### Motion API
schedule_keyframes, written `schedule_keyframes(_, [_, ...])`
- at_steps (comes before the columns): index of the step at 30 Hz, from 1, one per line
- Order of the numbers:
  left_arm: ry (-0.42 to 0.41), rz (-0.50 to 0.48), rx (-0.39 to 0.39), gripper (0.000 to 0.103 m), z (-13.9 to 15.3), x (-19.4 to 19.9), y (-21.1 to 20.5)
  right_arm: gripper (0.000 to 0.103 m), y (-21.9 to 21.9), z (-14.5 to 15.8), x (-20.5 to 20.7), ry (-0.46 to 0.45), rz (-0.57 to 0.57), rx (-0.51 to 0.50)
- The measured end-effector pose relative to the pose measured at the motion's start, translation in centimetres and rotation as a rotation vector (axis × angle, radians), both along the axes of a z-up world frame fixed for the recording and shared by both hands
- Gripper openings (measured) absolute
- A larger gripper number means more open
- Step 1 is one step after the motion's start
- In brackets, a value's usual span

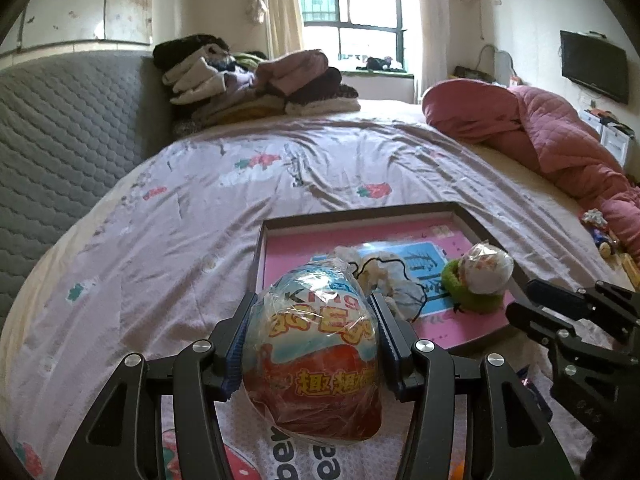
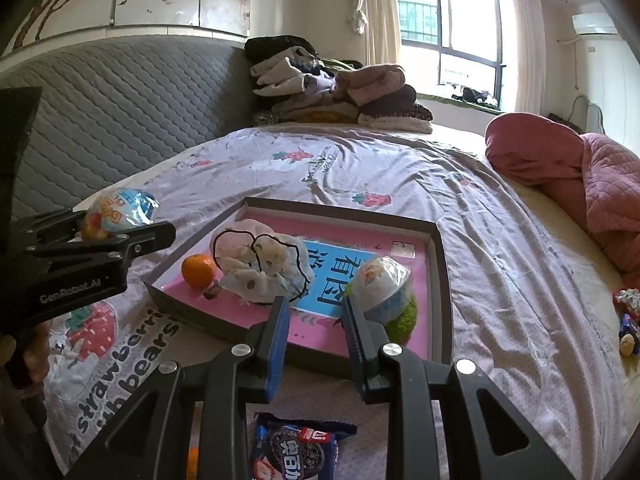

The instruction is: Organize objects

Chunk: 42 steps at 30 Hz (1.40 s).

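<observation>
My left gripper (image 1: pixel 310 312) is shut on a plastic-wrapped toy egg (image 1: pixel 312 356), orange below and blue-white above, held above the bed in front of the tray; the egg also shows in the right wrist view (image 2: pixel 116 214). The shallow pink-lined tray (image 2: pixel 438 264) lies on the bed and holds an orange (image 2: pixel 198 271), a white crumpled cloth with black cord (image 2: pixel 264 268), and a second wrapped egg (image 2: pixel 382 282) on a green fuzzy thing (image 2: pixel 404 320). My right gripper (image 2: pixel 314 316) is open and empty just before the tray's near edge.
An Oreo packet (image 2: pixel 298 452) lies on the sheet under my right gripper. A pink quilt (image 2: pixel 576 176) lies at the right, folded clothes (image 2: pixel 328 88) at the bed's far side, a grey padded headboard (image 2: pixel 120 120) at the left. Small toys (image 2: pixel 628 320) lie at the right edge.
</observation>
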<state>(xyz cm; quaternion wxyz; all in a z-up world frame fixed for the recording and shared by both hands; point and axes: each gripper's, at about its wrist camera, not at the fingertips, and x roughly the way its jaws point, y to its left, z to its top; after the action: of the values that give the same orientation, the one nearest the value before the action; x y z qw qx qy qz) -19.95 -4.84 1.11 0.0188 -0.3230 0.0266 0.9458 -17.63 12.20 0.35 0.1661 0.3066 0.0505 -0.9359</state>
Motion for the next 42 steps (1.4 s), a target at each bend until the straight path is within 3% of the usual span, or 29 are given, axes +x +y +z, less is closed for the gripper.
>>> schedule_keyframes(31, [-0.152, -0.041, 0.018, 0.056, -5.5, -6.6, 1.9, 0.028, -0.4, -2.0, -2.9, -0.070, -0.001, 0.024])
schedule_keyframes(42, [-0.133, -0.062, -0.015, 0.056, -5.9, -6.6, 2.8, 0.028, -0.5, -2.5, -2.7, -0.087, 0.000, 0.026])
